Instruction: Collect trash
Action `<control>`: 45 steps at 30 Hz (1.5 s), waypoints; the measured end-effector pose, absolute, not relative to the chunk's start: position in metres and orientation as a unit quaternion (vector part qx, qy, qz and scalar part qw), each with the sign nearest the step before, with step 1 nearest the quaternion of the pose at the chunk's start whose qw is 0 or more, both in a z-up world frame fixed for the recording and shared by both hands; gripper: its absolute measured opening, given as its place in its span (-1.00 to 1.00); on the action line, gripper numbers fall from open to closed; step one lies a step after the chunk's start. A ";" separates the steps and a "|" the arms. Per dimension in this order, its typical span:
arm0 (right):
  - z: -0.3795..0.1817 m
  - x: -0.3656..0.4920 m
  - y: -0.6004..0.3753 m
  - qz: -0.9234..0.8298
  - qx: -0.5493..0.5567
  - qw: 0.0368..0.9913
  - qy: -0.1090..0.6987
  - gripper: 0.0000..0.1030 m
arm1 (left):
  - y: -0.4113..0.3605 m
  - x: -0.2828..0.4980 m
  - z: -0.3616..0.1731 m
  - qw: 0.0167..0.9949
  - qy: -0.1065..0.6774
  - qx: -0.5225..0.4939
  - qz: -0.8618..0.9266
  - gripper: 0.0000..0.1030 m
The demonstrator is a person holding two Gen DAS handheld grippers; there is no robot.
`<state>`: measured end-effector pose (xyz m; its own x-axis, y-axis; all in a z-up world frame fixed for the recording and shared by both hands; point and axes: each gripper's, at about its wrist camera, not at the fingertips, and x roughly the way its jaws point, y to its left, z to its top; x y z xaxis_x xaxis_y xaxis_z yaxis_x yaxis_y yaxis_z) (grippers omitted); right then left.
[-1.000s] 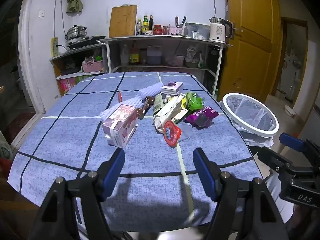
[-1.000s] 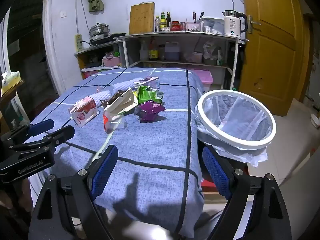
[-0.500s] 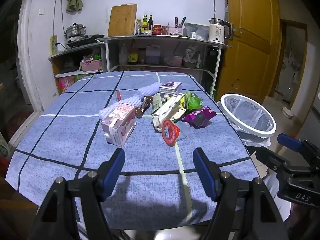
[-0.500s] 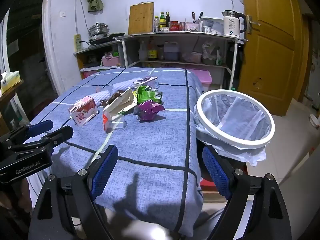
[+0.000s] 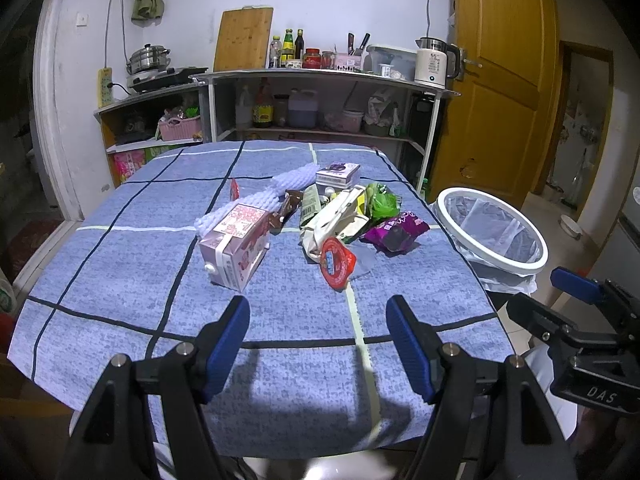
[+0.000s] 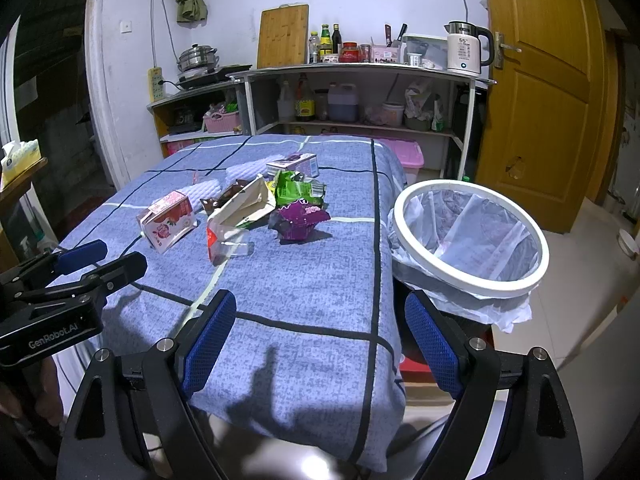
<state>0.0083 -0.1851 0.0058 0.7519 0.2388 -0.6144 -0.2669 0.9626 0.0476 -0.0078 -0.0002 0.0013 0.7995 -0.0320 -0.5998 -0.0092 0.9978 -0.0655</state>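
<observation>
A heap of trash lies mid-table on the blue checked cloth (image 5: 120,264): a pink milk carton (image 5: 236,240) (image 6: 166,226), a red-lidded cup (image 5: 337,262), a cream carton (image 5: 340,216) (image 6: 240,208), a purple wrapper (image 5: 394,232) (image 6: 298,220), a green wrapper (image 5: 382,202) (image 6: 296,190) and a small purple box (image 5: 337,174). A white-rimmed bin with a clear liner (image 5: 490,232) (image 6: 468,236) stands at the table's right edge. My left gripper (image 5: 316,328) is open and empty over the near table edge. My right gripper (image 6: 320,328) is open and empty, nearer the bin.
A white knitted cloth (image 5: 256,200) lies behind the milk carton. Shelves with bottles, a kettle (image 5: 432,60) and a cutting board (image 5: 242,40) stand against the back wall. A yellow door (image 5: 496,88) is at the right. A tissue box (image 6: 20,156) sits at the far left.
Both grippers have drawn back slightly from the table, so the trash looks a little farther. Nothing on the table has moved.
</observation>
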 end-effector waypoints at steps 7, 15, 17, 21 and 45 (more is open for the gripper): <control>0.006 0.008 -0.185 0.134 -0.021 0.936 0.326 0.69 | -0.001 -0.008 0.001 0.948 0.317 -0.033 -0.006 0.41; 0.007 0.009 -0.185 0.134 -0.023 0.936 0.326 0.69 | -0.001 -0.007 0.001 0.948 0.318 -0.034 -0.007 0.41; 0.005 0.008 -0.185 0.134 -0.022 0.935 0.327 0.69 | -0.001 -0.008 0.001 0.948 0.318 -0.033 -0.007 0.41; 0.005 0.008 -0.185 0.134 -0.022 0.935 0.327 0.69 | -0.001 -0.007 0.001 0.948 0.318 -0.033 -0.007 0.41; 0.006 0.008 -0.184 0.134 -0.023 0.936 0.326 0.69 | -0.003 -0.010 0.000 0.947 0.319 -0.034 -0.007 0.41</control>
<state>0.0085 -0.1840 0.0055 0.7516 0.2355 -0.6162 -0.2655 0.9631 0.0443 -0.0098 -0.0030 0.0005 0.7967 -0.0347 -0.6033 -0.0086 0.9976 -0.0688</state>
